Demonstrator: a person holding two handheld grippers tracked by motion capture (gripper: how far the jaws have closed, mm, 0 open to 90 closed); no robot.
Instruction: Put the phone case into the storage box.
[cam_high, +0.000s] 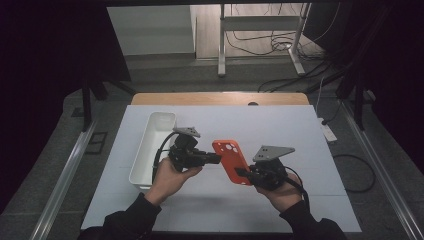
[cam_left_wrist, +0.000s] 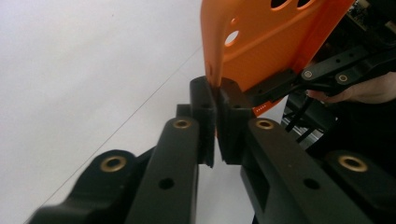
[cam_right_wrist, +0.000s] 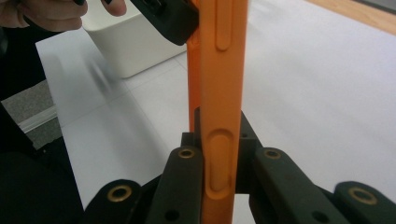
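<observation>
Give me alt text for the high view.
Two hand-held claws grip an orange phone case above a white table: the left claw on its left edge, the right claw near its bottom. A white bin sits at left.

The orange phone case (cam_high: 231, 161) looks like smooth, matt plastic. The white bin (cam_high: 152, 146) is smooth plastic. The table edge (cam_high: 220, 98) is wood.

One orange phone case (cam_high: 231, 161) is in the scene, along with one white rectangular bin (cam_high: 152, 148). Two handheld grippers are present, a left gripper (cam_high: 215, 158) and a right gripper (cam_high: 242, 172), each carried by one hand, so two hands. One white table (cam_high: 300, 130) lies beneath everything.
</observation>
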